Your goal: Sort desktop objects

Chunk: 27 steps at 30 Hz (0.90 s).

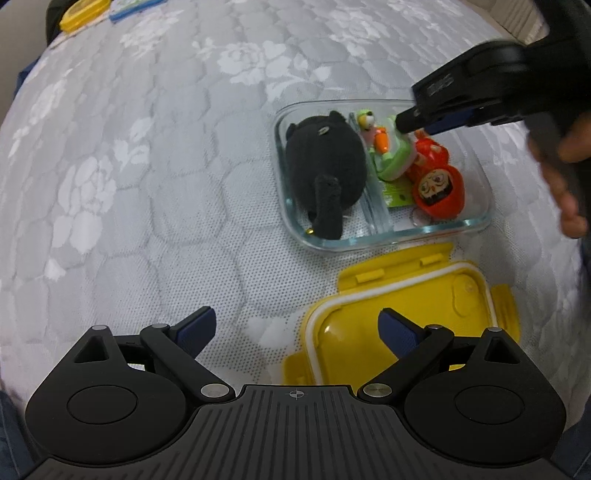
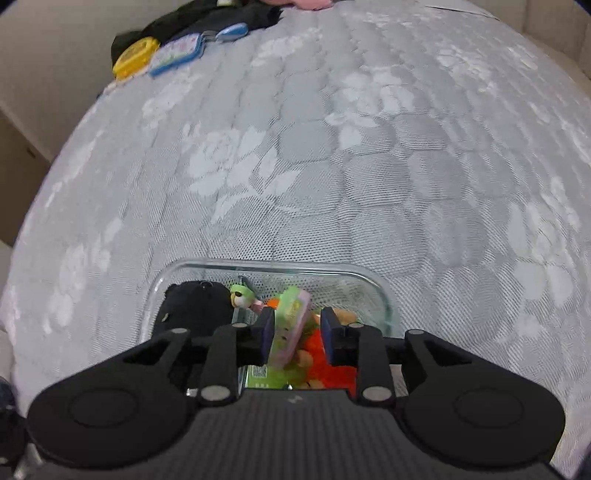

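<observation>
A clear glass container [image 1: 369,243] with a divider stands on the grey floral cloth. Its left compartment holds a black plush [image 1: 325,166]. The right compartment holds a small green-headed figure [image 1: 367,122], a flat green and pink toy [image 1: 395,158] and red daruma dolls [image 1: 439,188]. My right gripper [image 1: 421,125] hangs over that right compartment. In the right wrist view the green and pink toy [image 2: 291,314] stands between the right gripper's [image 2: 297,332] jaws, leaning on the left pad, with a gap to the right pad. My left gripper [image 1: 297,317] is open above the yellow lid's [image 1: 406,306] left edge, holding nothing.
The yellow lid lies just in front of the glass container [image 2: 380,291]. A yellow case [image 2: 135,57] and a blue-edged card [image 2: 177,53] sit at the far edge beside dark cloth [image 2: 207,18]. A person's hand [image 1: 569,177] holds the right gripper's handle.
</observation>
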{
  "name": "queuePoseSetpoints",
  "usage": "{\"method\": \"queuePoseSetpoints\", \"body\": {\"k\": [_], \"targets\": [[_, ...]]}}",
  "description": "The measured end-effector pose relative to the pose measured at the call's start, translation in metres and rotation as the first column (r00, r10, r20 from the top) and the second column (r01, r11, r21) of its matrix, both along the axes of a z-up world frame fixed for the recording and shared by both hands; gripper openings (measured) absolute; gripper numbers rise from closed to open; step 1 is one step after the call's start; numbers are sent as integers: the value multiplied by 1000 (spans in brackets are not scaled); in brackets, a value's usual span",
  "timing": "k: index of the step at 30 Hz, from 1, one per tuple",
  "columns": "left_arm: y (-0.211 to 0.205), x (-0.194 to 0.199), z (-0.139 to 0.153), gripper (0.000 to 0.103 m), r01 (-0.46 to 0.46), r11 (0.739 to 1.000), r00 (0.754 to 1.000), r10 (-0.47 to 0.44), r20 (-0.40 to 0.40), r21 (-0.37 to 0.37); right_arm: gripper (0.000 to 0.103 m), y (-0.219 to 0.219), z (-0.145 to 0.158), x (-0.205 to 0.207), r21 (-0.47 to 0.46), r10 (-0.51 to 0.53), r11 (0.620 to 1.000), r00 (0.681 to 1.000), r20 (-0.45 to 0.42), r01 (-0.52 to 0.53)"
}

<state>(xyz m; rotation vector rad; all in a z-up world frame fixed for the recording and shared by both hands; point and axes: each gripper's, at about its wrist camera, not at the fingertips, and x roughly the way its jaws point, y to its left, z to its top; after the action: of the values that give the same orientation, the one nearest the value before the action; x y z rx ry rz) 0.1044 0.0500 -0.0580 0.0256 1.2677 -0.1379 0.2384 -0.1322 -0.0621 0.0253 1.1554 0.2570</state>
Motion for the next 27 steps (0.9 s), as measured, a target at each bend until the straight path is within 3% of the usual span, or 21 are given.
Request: {"method": "queuePoseSetpoints", "body": {"k": [2,4,11,18,27], "targets": [[5,1,0,98,-18,1000,1000,18,-7,-7,40,11,-8,-1,-45,35,998,999,3,-35],[7,3,0,98,-35,999,999,35,-14,-18,29,21,-11,-8,-86,78,993,997,7,-77],[1,2,-1,98,-20,1000,1000,20,-10,-19,24,37,12,-38,-213,224,954,974,43,-210],[5,3,-10,98,-40,999,999,40,-26,8,25,35,-4,-46,-199,244,948,969,-37,-247],[-2,5,-5,98,-26,999,1000,26,10,23,30,17,12,-49,-120,220,968,975,-23,-221]]}}
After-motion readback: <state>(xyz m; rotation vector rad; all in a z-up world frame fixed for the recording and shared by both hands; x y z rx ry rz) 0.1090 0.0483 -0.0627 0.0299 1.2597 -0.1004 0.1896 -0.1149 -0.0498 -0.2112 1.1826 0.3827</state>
